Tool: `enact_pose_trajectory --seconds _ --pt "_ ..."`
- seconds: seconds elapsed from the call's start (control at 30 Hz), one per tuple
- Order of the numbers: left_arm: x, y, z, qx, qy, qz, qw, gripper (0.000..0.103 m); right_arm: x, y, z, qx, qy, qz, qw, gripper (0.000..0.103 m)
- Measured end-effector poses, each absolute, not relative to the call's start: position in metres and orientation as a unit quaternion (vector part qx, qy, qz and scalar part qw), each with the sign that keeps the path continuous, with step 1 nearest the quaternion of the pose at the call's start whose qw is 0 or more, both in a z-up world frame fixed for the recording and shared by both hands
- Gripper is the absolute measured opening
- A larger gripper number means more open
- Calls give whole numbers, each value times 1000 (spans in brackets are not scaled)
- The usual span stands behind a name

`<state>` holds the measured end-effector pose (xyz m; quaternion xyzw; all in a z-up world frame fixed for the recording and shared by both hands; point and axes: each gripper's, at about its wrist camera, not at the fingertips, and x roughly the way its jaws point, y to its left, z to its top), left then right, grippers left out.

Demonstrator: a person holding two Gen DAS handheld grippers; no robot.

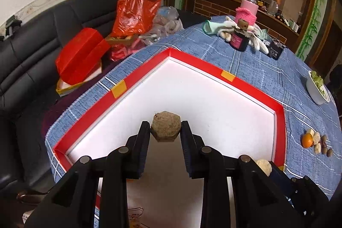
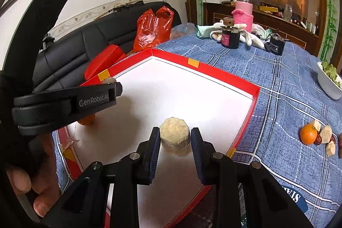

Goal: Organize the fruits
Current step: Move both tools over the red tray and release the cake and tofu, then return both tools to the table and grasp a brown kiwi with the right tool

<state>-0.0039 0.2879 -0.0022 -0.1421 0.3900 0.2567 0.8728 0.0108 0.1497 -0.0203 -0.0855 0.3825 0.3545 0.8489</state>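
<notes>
Left wrist view: the left gripper (image 1: 165, 128) clamps a brown hexagonal cake (image 1: 165, 128) between its pads over the white floor of the red-rimmed tray (image 1: 241, 76); a tangerine (image 1: 307, 140) lies on the bench (image 1: 267, 69) at three o'clock.

Right wrist view: the right gripper (image 2: 175, 139) pinches a pale hexagonal cake (image 2: 174, 138) above the same tray (image 2: 224, 75), and the left gripper (image 2: 116, 89) sits at nine o'clock.
</notes>
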Motion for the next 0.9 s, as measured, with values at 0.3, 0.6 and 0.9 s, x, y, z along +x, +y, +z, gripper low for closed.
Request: enact_pose_trajectory --seconds 0.3,0.6,0.9 --pt "-10 285 13 -124 356 282 882 61 6 143 -10 -81 362 350 860 46" --pt "-18 275 27 -104 334 286 892 66 2 125 2 -71 343 334 875 56" --pt "-19 255 39 -93 324 275 901 66 -5 95 11 -61 332 325 883 58"
